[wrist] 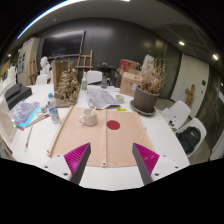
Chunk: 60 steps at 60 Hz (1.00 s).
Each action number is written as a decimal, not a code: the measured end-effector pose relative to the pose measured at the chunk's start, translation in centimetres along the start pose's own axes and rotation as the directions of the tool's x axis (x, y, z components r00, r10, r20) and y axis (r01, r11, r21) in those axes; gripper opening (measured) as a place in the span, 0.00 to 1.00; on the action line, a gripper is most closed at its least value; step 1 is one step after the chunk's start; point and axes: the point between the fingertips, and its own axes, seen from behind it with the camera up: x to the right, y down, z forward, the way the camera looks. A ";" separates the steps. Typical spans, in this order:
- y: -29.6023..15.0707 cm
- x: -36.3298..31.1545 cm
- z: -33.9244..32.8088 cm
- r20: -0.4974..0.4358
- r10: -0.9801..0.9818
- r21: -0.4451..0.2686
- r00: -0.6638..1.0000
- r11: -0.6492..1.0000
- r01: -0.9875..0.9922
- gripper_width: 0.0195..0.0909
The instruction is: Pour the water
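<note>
A small clear water bottle (53, 108) with a blue cap stands upright on the white table (165, 150), just left of a tan mat (105, 140). On the mat's far left part sits a pale cup (89, 117), and a red round spot (112, 125) lies to its right. My gripper (112, 165) hovers over the near end of the mat, well short of the cup and bottle. Its fingers are open and spread wide, the magenta pads (78, 157) showing, and only the mat and table edge lie between them.
A potted plant (146, 98) stands at the mat's far right. Papers (102, 97) and a wooden model (67, 85) sit at the back of the table, colourful items (25, 112) at the left. White chairs (186, 128) stand to the right.
</note>
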 end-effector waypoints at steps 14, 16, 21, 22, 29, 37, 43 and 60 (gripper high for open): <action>-0.7 -13.4 1.7 0.054 0.002 0.026 0.999 1.000 -0.004 0.93; -0.9 -15.4 2.0 0.062 0.004 0.035 0.998 0.999 -0.006 0.93; -0.9 -20.4 3.5 0.093 0.012 0.064 0.996 0.998 -0.018 0.93; -1.1 -21.4 3.8 0.102 0.014 0.067 0.995 0.998 -0.021 0.93; -2.6 -27.9 6.6 0.164 0.028 0.088 0.986 0.995 -0.043 0.92; -5.2 -32.7 11.8 0.183 0.016 0.143 0.983 0.989 -0.042 0.93; -7.0 -35.3 16.6 0.188 0.015 0.176 0.982 0.983 -0.049 0.93; -9.6 -38.1 27.9 0.165 0.042 0.200 0.985 0.977 -0.075 0.89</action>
